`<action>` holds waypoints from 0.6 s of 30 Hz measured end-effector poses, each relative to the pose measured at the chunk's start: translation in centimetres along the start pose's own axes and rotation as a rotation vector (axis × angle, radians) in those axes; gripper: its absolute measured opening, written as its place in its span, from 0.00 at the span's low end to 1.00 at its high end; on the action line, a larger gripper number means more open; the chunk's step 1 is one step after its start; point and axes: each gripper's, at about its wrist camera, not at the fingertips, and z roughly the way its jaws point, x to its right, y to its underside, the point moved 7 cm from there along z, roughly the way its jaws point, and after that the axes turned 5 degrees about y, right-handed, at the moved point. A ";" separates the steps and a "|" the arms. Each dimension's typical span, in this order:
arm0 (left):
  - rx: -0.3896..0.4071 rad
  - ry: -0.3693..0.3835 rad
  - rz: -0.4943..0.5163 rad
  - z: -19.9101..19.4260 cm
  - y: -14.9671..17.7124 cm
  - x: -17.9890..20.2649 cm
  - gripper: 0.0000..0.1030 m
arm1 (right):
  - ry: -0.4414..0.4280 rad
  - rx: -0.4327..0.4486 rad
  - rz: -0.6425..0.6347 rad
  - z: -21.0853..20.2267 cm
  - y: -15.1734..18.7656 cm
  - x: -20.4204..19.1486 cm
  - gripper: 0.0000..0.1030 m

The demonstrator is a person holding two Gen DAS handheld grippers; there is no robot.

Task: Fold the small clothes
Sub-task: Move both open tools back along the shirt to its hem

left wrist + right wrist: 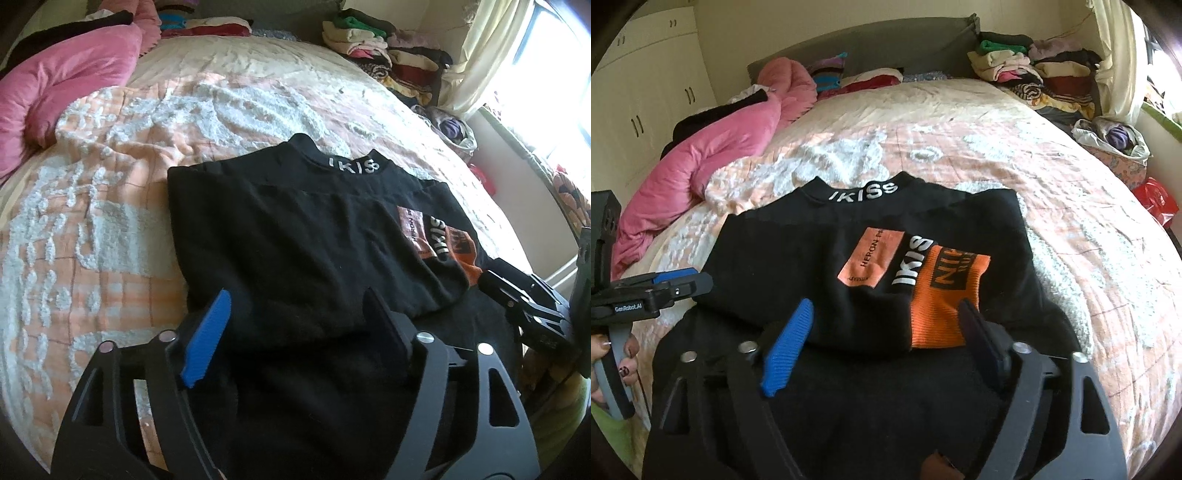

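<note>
I am reading "IKISs" in white on the collar of the black top, at the frame's centre in the right wrist view. Its pale orange patch is showing "HERON P", a white "IKIS" is running beside that, and "GenRobot.AI" is standing on the left gripper at the left edge.

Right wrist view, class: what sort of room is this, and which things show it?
Most likely a bedroom: a bed with a patterned quilt, a cupboard along the wall, and folded clothes stacked near the headboard.
</note>
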 end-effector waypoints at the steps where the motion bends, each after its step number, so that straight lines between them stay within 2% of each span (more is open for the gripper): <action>1: 0.002 0.001 0.000 -0.1 -0.1 0.0 0.68 | 0.004 0.006 0.003 -0.2 0.0 0.1 0.87; 6: 0.009 -0.009 0.012 -0.4 -0.3 0.2 0.73 | 0.012 0.028 0.011 -1.1 -0.4 0.2 0.90; 7: 0.010 -0.010 0.013 -0.4 -0.3 0.3 0.76 | 0.014 0.034 0.010 -1.2 -0.5 0.2 0.93; 10: 0.021 -0.015 0.018 -0.7 -0.4 0.4 0.91 | 0.016 0.050 0.011 -1.7 -0.7 0.2 0.93; 18: 0.043 -0.043 0.045 -1.6 -0.6 1.1 0.91 | 0.018 0.065 0.012 -2.5 -0.9 0.2 0.95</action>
